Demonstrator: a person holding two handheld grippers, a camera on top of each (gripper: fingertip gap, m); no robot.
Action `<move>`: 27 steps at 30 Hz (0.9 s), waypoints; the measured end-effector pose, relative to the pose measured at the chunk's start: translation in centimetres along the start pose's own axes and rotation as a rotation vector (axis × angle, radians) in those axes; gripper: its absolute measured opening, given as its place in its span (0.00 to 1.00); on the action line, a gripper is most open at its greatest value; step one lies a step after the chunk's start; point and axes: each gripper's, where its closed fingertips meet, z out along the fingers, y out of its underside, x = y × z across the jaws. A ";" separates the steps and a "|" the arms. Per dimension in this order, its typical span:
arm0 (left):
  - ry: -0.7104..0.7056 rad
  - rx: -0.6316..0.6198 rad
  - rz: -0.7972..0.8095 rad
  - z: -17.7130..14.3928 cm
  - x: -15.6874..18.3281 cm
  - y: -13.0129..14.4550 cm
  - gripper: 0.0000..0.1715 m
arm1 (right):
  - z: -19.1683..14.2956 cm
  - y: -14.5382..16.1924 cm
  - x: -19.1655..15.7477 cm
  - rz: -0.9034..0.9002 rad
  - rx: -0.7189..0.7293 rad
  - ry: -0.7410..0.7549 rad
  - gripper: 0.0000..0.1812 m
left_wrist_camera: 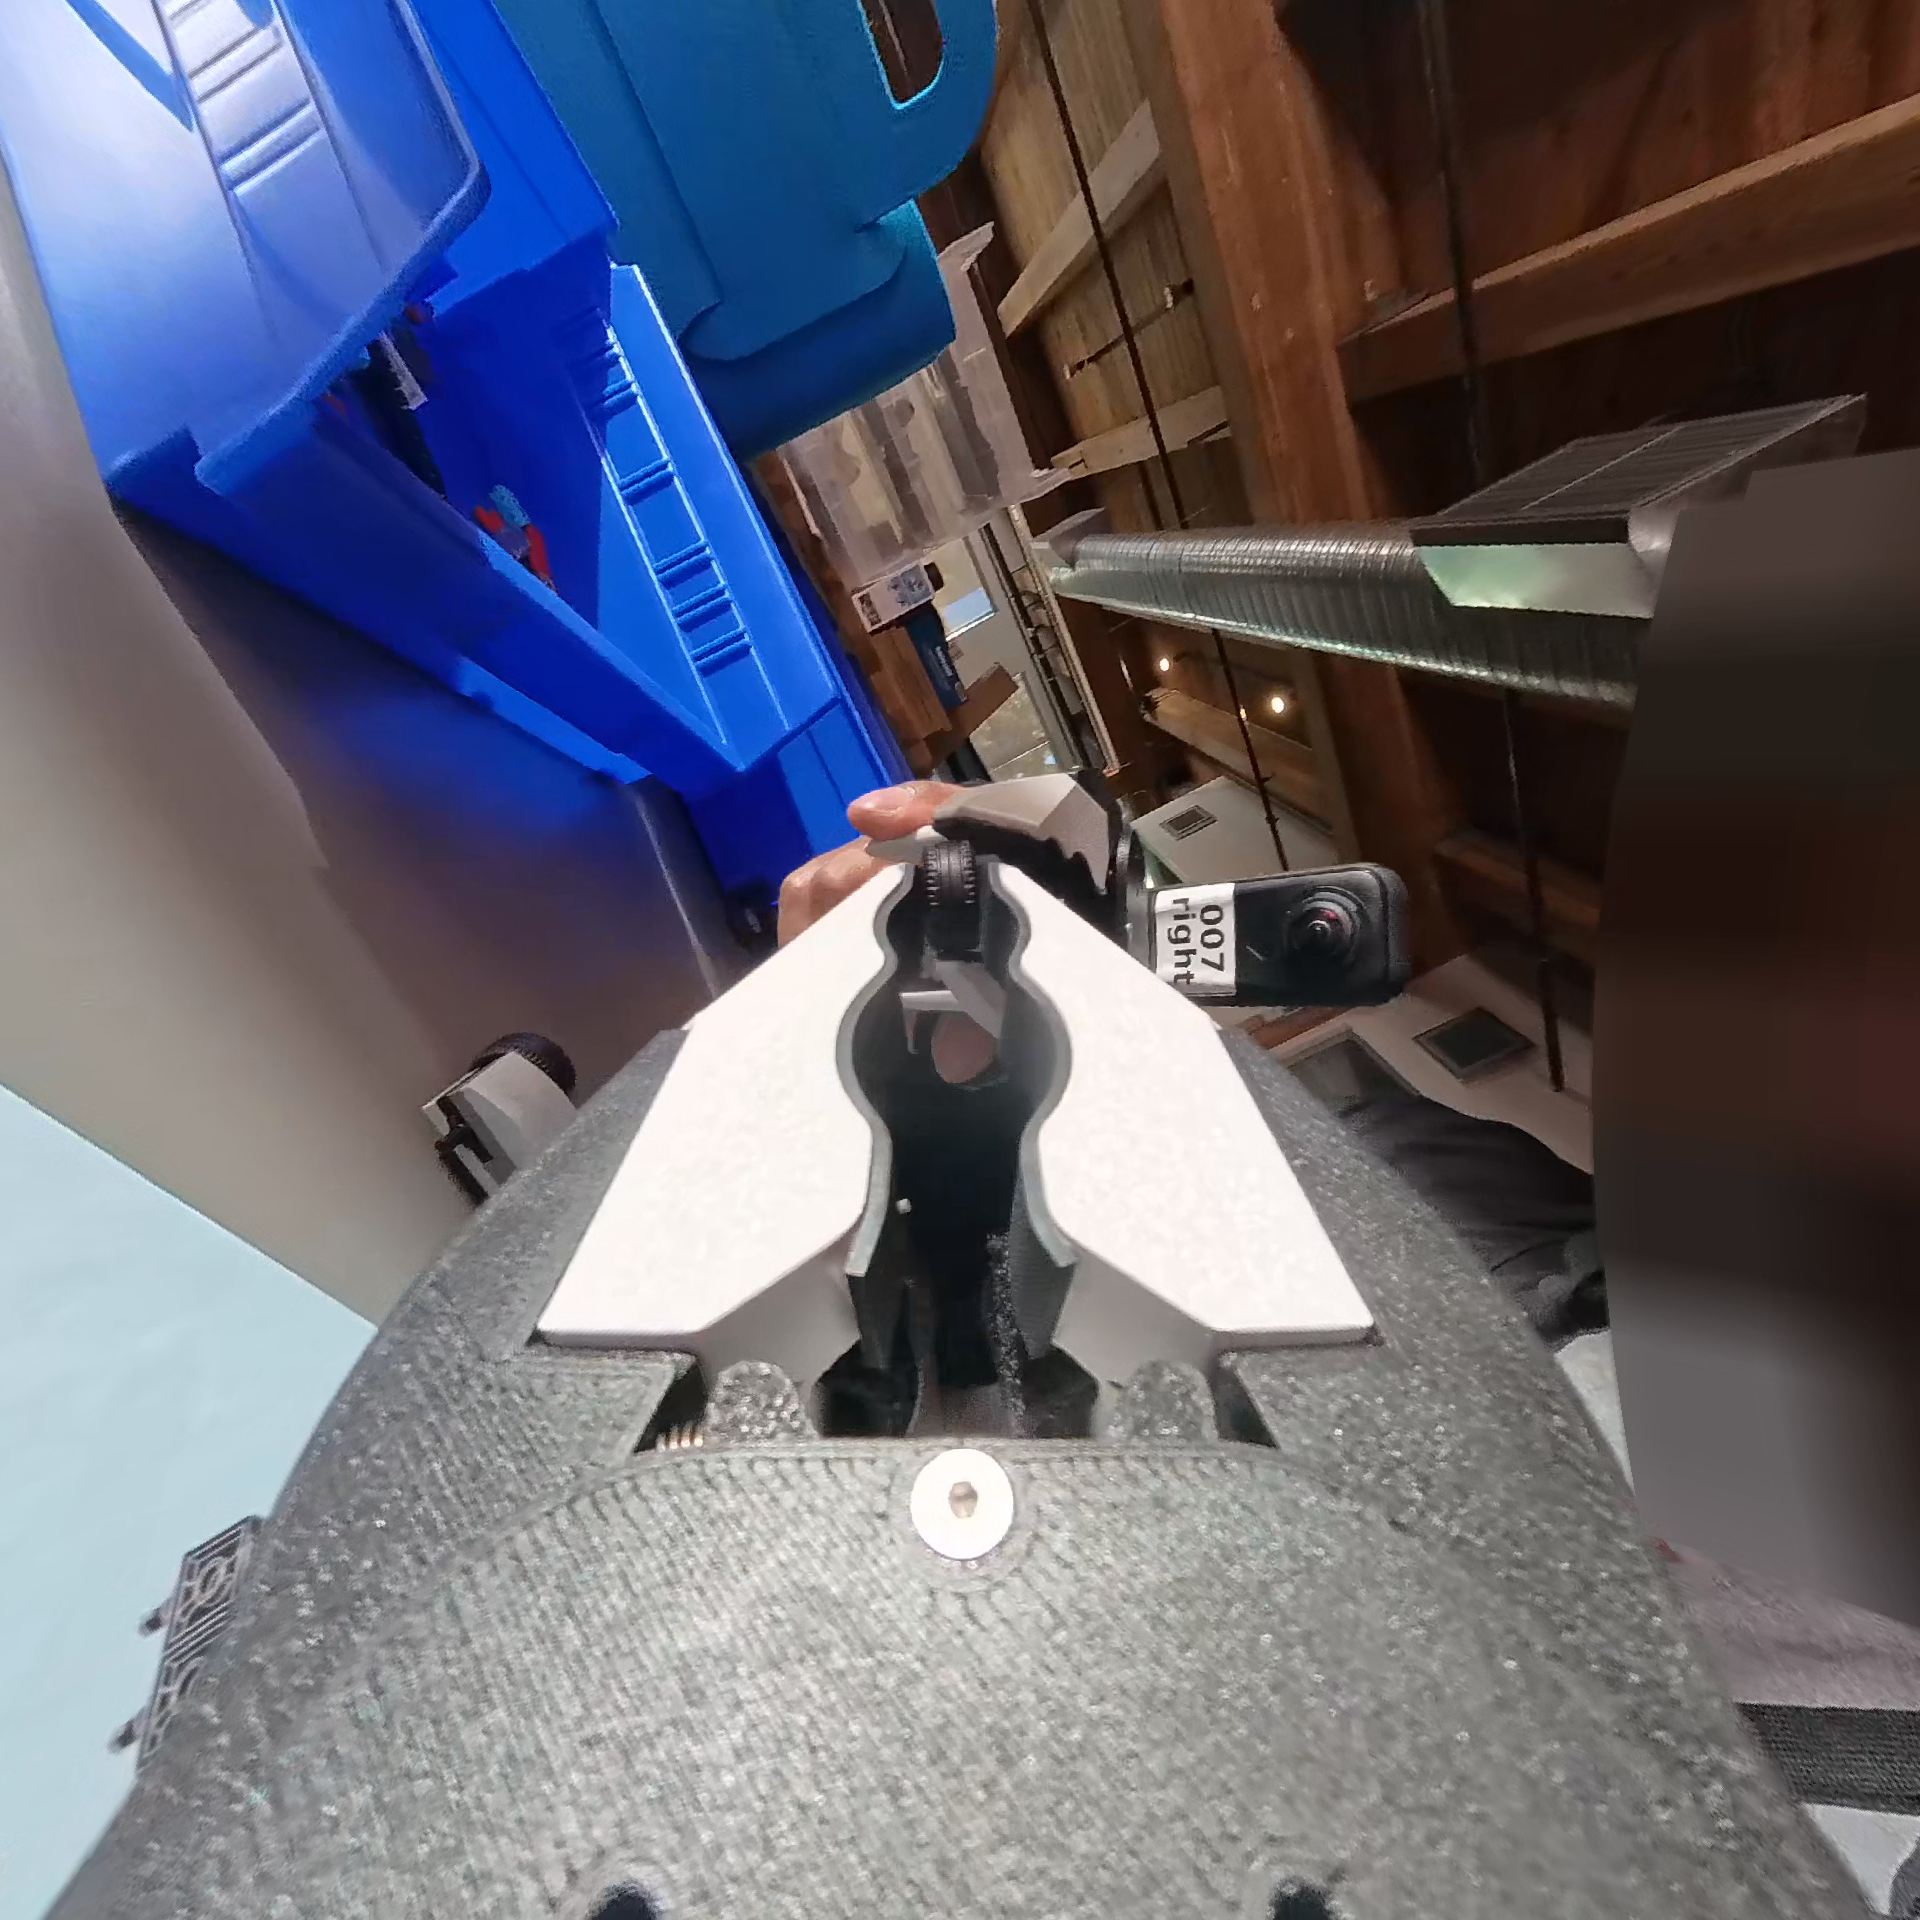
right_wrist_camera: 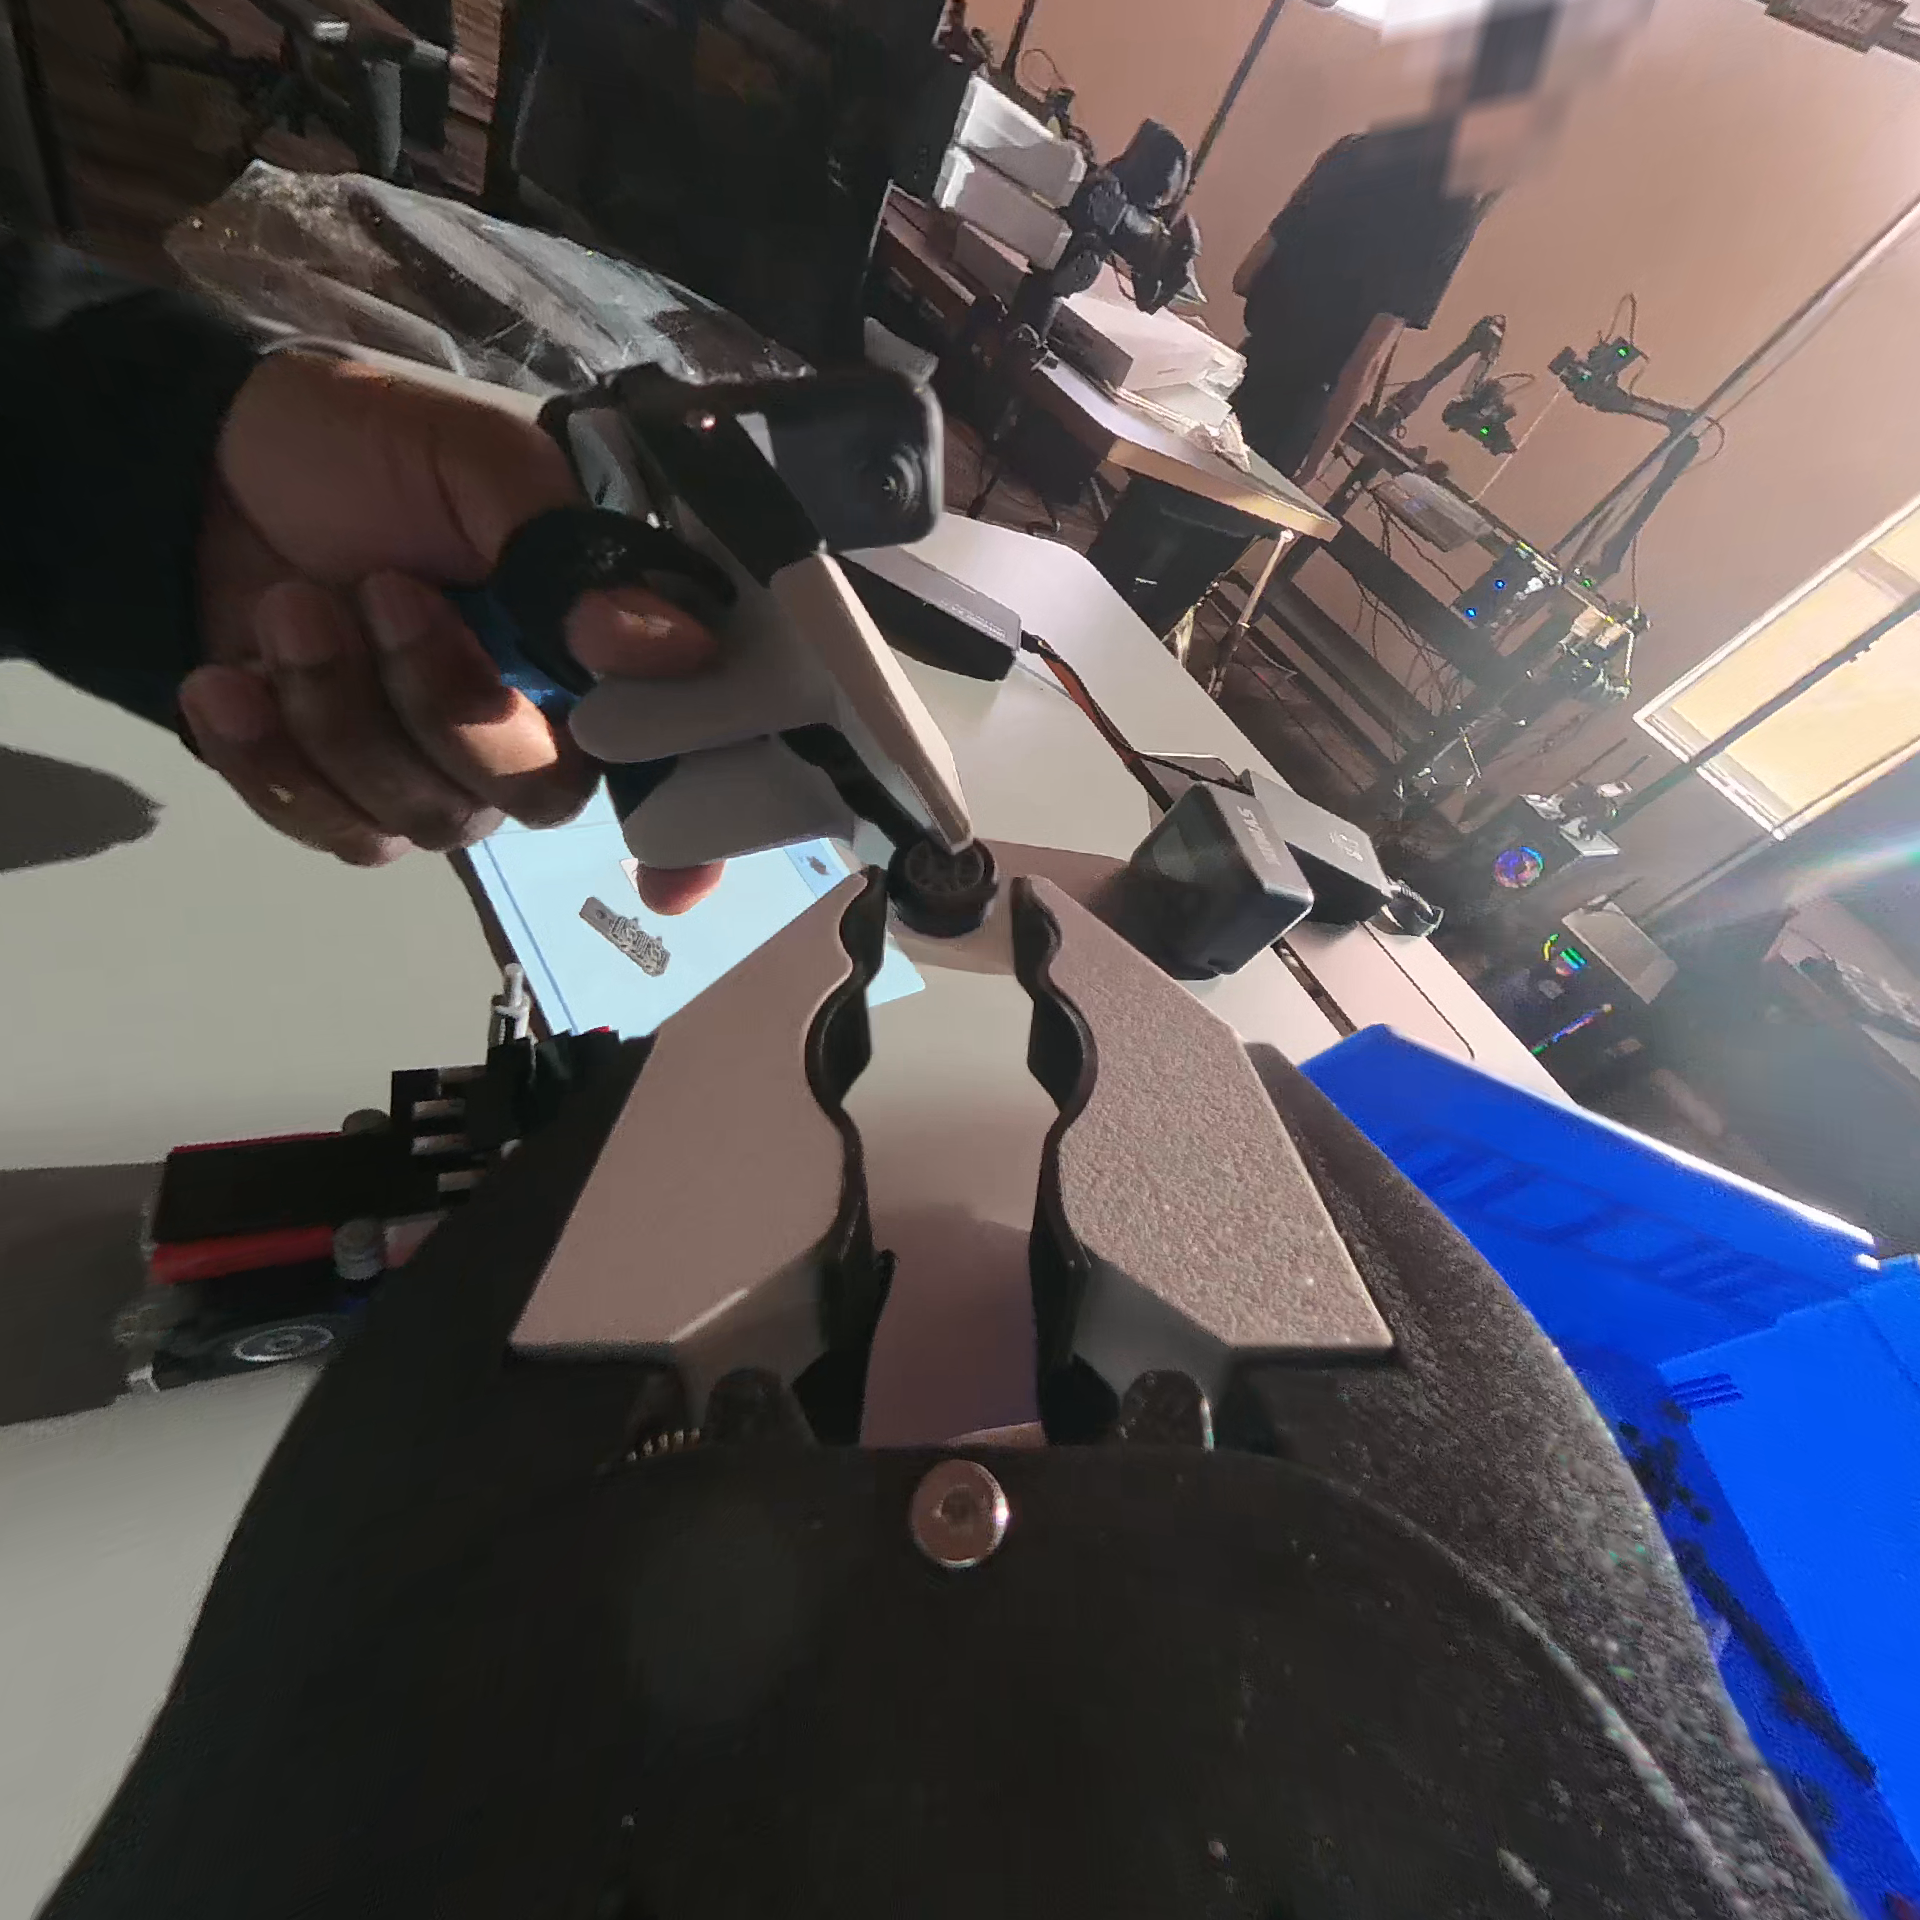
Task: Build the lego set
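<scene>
My left gripper (left_wrist_camera: 948, 864) is shut on a small black Lego wheel (left_wrist_camera: 948, 891) at its fingertips. A light grey piece (left_wrist_camera: 951, 1000) sits just behind the wheel between the fingers. In the right wrist view the left gripper (right_wrist_camera: 935, 836) comes down from the upper left, held by a hand, with the wheel (right_wrist_camera: 940, 883) at its tip. My right gripper (right_wrist_camera: 943, 902) is open, its two tips on either side of the wheel. The right gripper also shows in the left wrist view (left_wrist_camera: 1029, 826), just beyond the wheel. A partly built black and red Lego model (right_wrist_camera: 312, 1195) lies on the table at the left.
Blue plastic bins (left_wrist_camera: 416, 416) stand beside the work spot, one at the right (right_wrist_camera: 1610, 1299). An instruction sheet (right_wrist_camera: 561, 883) lies on the white table (right_wrist_camera: 208, 987). A small dark camera block (right_wrist_camera: 1216, 883) sits behind. A person (right_wrist_camera: 1351, 291) stands far back among desks. Left and right tips are no more than a few centimetres apart.
</scene>
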 end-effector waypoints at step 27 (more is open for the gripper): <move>-0.607 -0.280 0.766 -5.3 -3.2 4.5 0.07 | -5.8 4.9 -8.3 0.564 -0.300 0.203 0.39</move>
